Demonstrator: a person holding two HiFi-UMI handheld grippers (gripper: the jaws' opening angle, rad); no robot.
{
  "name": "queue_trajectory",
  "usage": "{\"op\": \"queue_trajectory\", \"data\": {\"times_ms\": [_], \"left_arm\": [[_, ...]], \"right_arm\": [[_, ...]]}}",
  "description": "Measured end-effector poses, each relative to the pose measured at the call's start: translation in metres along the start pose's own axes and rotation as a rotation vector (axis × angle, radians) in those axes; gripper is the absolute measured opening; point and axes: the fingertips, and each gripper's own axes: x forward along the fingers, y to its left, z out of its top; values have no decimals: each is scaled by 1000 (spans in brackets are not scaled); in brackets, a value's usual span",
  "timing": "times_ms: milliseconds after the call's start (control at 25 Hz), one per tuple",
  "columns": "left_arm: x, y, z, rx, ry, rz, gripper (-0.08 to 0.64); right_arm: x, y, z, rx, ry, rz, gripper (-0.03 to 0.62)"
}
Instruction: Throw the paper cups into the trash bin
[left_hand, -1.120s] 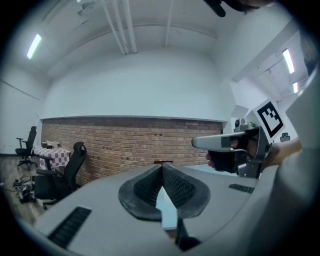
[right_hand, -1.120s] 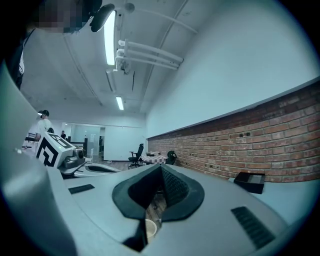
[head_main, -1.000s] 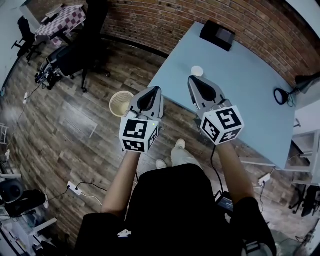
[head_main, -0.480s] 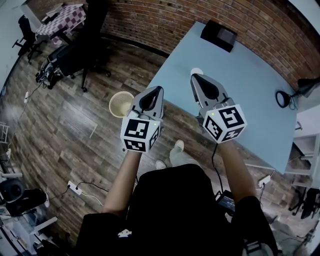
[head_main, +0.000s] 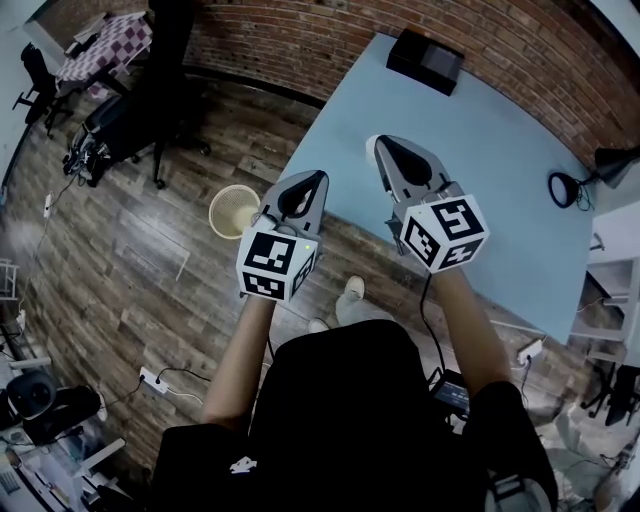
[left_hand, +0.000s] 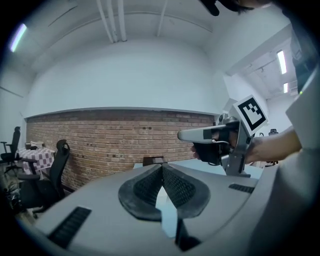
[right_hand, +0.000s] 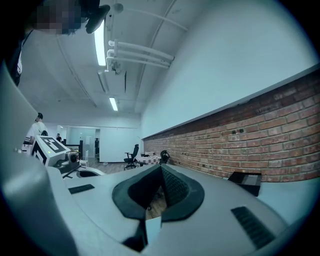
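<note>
Approach looks to be the step in hand: both tools are held out level toward the near edge of the worktop, and neither carries anything. The left tool has its jaws together, the pads meeting at the tips with only worktop showing through the gap behind them. The right tool shows the same in its own view, with its tips closed and nothing between them.

One paper cup stands on the worktop in the upper middle of the head view. Its white rim peeks out just beside the right tool's tip, which covers most of it. No other cup can be made out. The trash bin sits on the wooden floor at centre left, off the worktop's corner and near the left tool.

To do this well, the person would need to open the right tool's jaws before closing in, since shut tips would likely just knock a light cup over. Coming in level at the cup's side and squeezing gently should keep it from crumpling or popping out. The bin is low and well apart from the cup, so the carry should end right above its mouth before release.
</note>
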Motion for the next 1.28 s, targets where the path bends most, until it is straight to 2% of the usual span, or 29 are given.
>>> {"op": "queue_trajectory", "data": {"times_ms": [320, 680, 1280], "left_arm": [[32, 7, 5, 17, 19, -28, 3], [67, 10, 8, 16, 22, -20, 3], [111, -6, -18, 18, 97, -54, 3]], "right_arm": [[18, -28, 0, -3, 2, -1, 2], [31, -61, -2, 4, 5, 7, 2], [38, -112, -48, 53, 78, 14, 2]]}}
